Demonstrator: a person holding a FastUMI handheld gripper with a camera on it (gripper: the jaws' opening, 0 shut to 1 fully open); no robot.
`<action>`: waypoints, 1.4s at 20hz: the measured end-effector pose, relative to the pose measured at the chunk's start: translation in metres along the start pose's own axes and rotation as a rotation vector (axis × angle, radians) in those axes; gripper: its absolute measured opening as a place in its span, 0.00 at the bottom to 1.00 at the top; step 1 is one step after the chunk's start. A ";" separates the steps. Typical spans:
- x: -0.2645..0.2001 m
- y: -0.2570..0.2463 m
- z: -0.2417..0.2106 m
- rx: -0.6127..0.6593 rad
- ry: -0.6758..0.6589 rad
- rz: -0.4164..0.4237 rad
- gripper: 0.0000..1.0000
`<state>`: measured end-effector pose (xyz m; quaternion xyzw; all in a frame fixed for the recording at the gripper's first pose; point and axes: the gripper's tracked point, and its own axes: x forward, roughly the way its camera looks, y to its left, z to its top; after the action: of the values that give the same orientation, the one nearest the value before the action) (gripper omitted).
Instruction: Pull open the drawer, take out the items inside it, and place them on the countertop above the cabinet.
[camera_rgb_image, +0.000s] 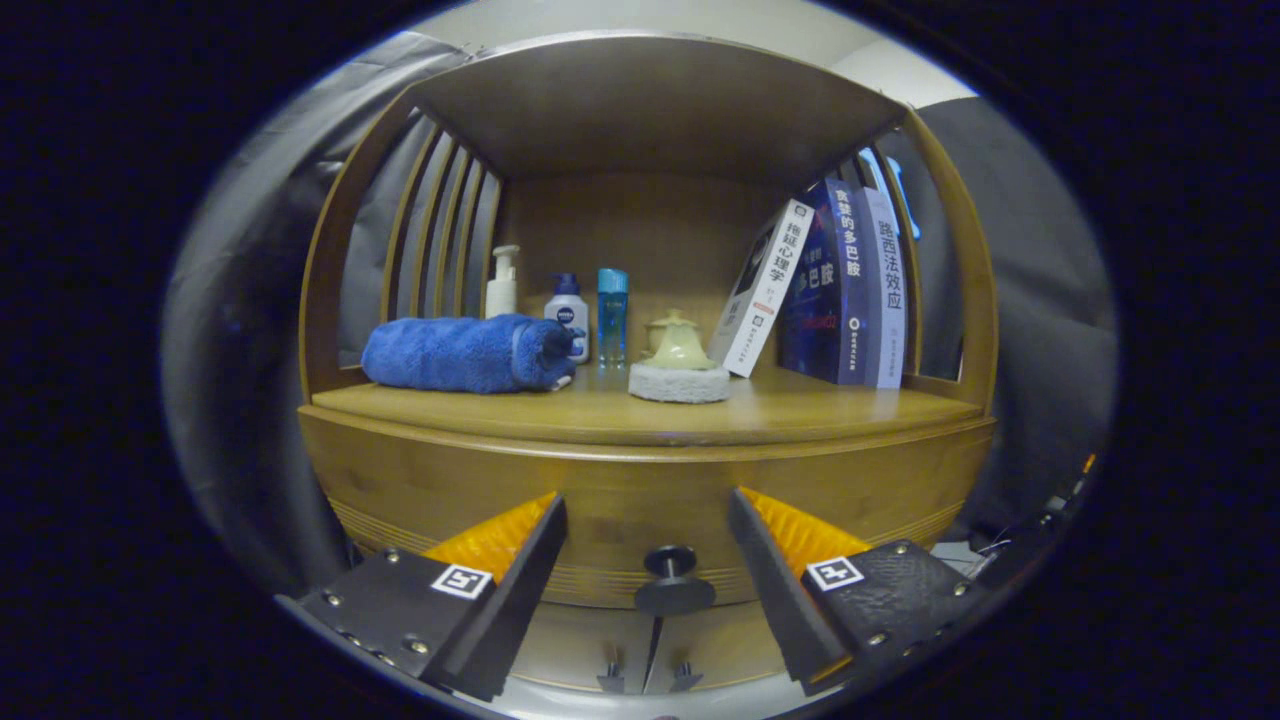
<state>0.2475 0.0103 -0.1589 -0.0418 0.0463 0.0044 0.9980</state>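
Wooden cabinet (640, 470) against grey booth cloth, countertop (800, 410) holding a rolled blue towel (465, 352), bottles and leaning books (845, 290). Below the countertop, drawer knob (671, 563) sits between the gripper (648, 535) fingers, spread wide, touching nothing.

The hand-held gripper (647, 520) is held level and points straight forward. Its two fingers (520, 560) stand wide apart, so the jaws are open, and nothing is pressed between them. Both fingers reach forward by the same amount and lean a little toward each other at the tips. Each finger carries a ribbed pad on its inner face, and each has a small square marker on its upper side. The fingers touch nothing.
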 end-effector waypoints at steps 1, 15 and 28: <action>-0.002 0.006 -0.006 0.002 0.036 0.025 0.99; -0.142 0.003 0.063 0.042 0.009 -0.004 0.99; -0.255 0.027 0.195 0.099 -0.165 0.000 0.98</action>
<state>0.0116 0.0522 0.0560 0.0084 -0.0359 0.0057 0.9993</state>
